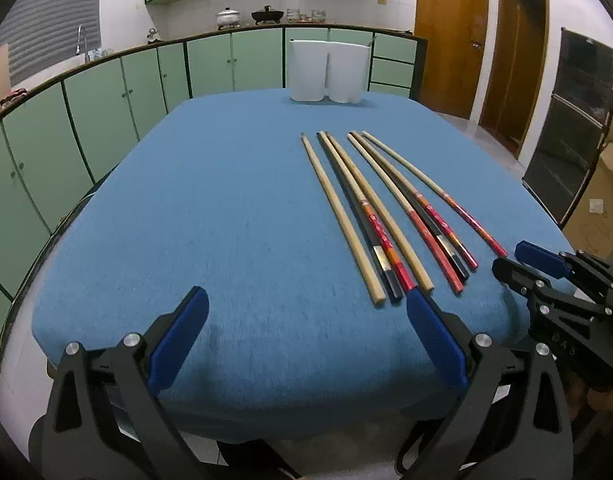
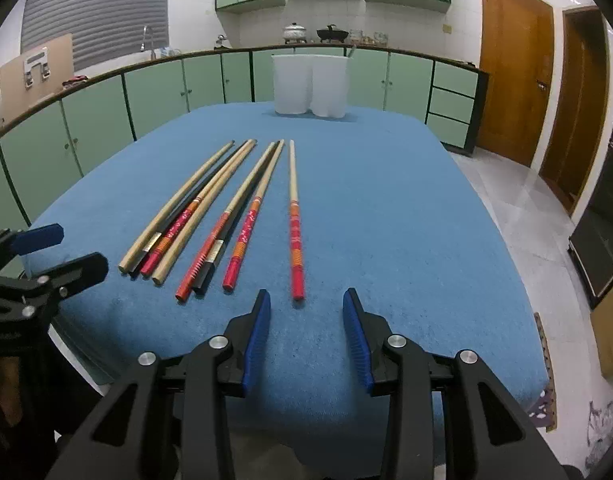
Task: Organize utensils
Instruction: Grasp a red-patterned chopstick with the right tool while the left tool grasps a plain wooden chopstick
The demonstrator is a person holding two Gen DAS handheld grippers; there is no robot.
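We see a blue-clothed table point(image 2: 386, 208) filling the kitchen, its near edge curving just under both grippers, with bare cloth open at 9 o'clock in the left wrist view. A white twin-compartment holder point(image 2: 310, 86) stands at 12 o'clock by the far edge. Eight chopsticks point(image 2: 210, 216) lie mid-table, one point(image 2: 295, 232) apart. Our left gripper point(image 1: 306, 312) gapes wide, released; our right gripper point(image 2: 306, 312) stands part-open, empty.

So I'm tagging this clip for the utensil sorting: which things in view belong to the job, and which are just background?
For the job:
chopsticks on the blue tablecloth
white holder
left gripper, right gripper, both open and empty

Just background:
pots on the counter
green cabinets
wooden doors
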